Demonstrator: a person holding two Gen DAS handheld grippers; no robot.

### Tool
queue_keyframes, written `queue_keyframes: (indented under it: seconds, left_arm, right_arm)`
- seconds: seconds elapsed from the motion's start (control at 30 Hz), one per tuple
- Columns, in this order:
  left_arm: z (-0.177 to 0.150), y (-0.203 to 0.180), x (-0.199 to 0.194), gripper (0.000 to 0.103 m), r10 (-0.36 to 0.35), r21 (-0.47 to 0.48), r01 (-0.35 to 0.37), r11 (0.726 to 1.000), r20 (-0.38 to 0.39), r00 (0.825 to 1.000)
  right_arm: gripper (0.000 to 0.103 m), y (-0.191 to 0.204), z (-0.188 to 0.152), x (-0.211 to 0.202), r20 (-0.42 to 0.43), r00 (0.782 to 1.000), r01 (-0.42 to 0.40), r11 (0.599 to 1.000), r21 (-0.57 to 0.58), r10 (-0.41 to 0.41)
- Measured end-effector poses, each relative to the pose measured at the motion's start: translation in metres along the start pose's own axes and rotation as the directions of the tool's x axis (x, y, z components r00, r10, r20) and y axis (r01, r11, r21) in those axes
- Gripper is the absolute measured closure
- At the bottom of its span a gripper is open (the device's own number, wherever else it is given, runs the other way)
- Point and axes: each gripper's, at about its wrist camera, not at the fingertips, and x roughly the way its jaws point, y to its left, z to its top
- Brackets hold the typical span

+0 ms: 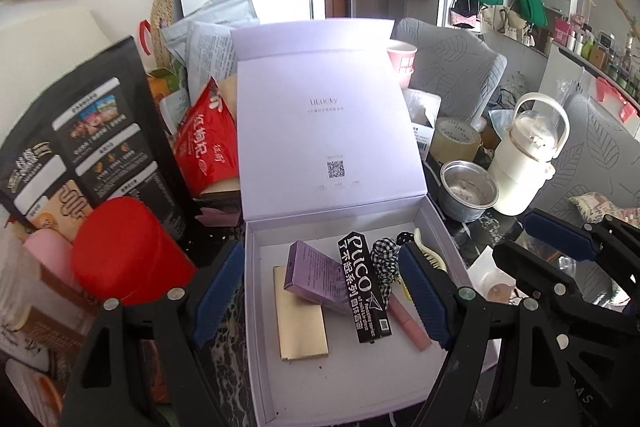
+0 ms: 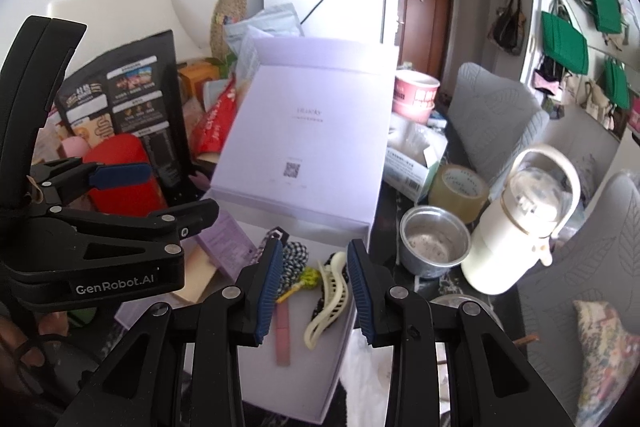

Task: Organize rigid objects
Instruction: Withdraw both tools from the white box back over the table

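Hovering with fingers apart and empty, the right gripper frames the cream hair claw, lying lengthwise between them in the box.

Right tongs gape above the cream hair claw in the box.

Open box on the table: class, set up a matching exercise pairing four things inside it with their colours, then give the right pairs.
Things:
1. flat card
2. small carton
3. hair claw
4. long PUCO box

Colours:
a. black
b. cream
c. gold
d. purple

Pairs: 1-c, 2-d, 3-b, 4-a
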Motion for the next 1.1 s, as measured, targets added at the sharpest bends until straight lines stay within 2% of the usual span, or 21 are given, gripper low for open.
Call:
queue_keyframes:
  seconds: [0.37,0.53,0.7,1.1]
  left_arm:
    - [-0.007,-0.004,-0.056,0.023,0.008,-0.002,-0.008,1.000,0.075,0.997]
    - [-0.015,-0.007,-0.083,0.023,0.018,0.007,-0.019,1.000,0.106,0.994]
    - [-0.026,-0.010,-0.102,0.023,0.019,0.009,-0.021,1.000,0.119,0.993]
    - [-0.062,-0.012,-0.137,0.023,0.024,-0.018,-0.022,1.000,0.121,0.992]
  right_arm:
    - [0.065,0.008,-0.002,-0.051,0.074,0.997,0.003,1.000,-0.009,-0.002]
    - [0.056,0.011,-0.008,-0.078,0.114,0.993,0.014,1.000,-0.011,-0.012]
    - [0.047,0.013,-0.015,-0.097,0.136,0.990,0.021,1.000,-0.001,-0.020]
    - [0.042,0.027,-0.039,-0.135,0.155,0.988,0.020,1.000,-0.012,-0.018]
